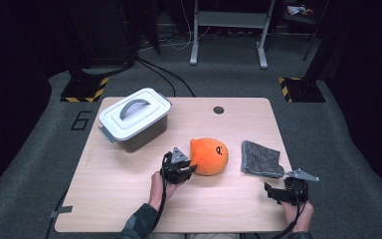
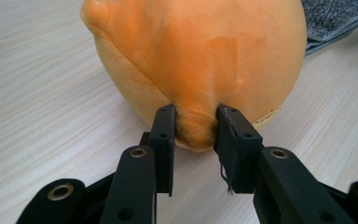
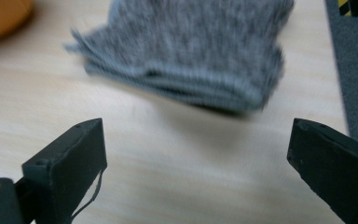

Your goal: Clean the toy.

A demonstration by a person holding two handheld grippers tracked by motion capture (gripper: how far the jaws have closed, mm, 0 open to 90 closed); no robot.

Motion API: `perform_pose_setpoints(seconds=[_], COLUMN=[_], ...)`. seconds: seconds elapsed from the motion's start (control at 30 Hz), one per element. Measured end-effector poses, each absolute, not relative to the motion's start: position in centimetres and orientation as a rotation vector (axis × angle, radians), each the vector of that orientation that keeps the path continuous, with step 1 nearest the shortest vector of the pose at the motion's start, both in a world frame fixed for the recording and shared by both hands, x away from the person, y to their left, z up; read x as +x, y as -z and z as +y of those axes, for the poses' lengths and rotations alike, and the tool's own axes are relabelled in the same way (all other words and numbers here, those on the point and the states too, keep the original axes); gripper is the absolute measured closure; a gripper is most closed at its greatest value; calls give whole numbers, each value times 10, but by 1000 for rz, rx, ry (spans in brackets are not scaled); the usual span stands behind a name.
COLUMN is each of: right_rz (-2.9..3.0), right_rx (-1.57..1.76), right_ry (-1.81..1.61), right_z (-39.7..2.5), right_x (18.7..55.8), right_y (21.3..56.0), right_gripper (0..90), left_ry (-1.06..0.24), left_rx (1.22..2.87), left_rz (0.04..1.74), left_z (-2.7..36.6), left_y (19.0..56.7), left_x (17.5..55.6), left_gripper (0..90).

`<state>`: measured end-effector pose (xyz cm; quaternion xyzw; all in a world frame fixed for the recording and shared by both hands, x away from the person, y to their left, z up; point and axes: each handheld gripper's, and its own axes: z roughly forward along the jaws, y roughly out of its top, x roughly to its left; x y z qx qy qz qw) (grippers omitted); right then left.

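Note:
An orange plush toy [image 1: 209, 156] with a small face lies on the middle of the wooden table [image 1: 129, 199]. My left gripper [image 1: 191, 169] is at its left side, shut on a pinched fold of the plush toy [image 2: 200, 70]; the fabric bulges between the two jaws at my left gripper [image 2: 196, 128]. A folded grey cloth [image 1: 261, 159] lies to the right of the toy. My right gripper [image 1: 270, 191] is near the table's front right corner, open, jaws wide apart, with the grey cloth [image 3: 200, 51] a short way beyond my right gripper [image 3: 198, 154].
A grey box with a white lid and handle [image 1: 135, 117] stands at the table's back left. A dark round hole [image 1: 219, 110] sits near the back edge. Grey carpet and stand bases surround the table.

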<state>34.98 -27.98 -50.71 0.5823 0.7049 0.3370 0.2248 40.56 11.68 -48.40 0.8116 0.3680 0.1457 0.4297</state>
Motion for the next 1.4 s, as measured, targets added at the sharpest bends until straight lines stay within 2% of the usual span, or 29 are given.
perform_pose_setpoints(seconds=[0.2,0.3,0.6,0.7,0.8,0.87,1.1,1.4], right_rz=[1952,1984,2080,2112,2129,2157,2157,2136], right_rx=[1524,1502,1570,1603,1630,1611,1668,1671], right_ry=[-893,-854,-708,-677,-651,-640,-659,-689], right_z=[-268,-259,-245,-242,-237,-236,-235,-239], right_x=[371,388,443,454,459,462,461,458], right_y=[469,461,479,488,493,498,502,500], right_gripper=[38,46,87,58,79,139,254,513], left_ry=[-365,-361,-357,-359,-363,-364,-365,-370], left_rx=[2027,2018,2025,2026,2036,2040,2046,2058], left_rz=[911,913,907,908,898,896,895,889], left_z=[116,117,117,116,116,117,115,113], left_y=[484,484,485,485,485,485,484,481], left_x=[406,407,406,406,406,405,405,405], left_gripper=[683,686,687,687,684,683,671,668])
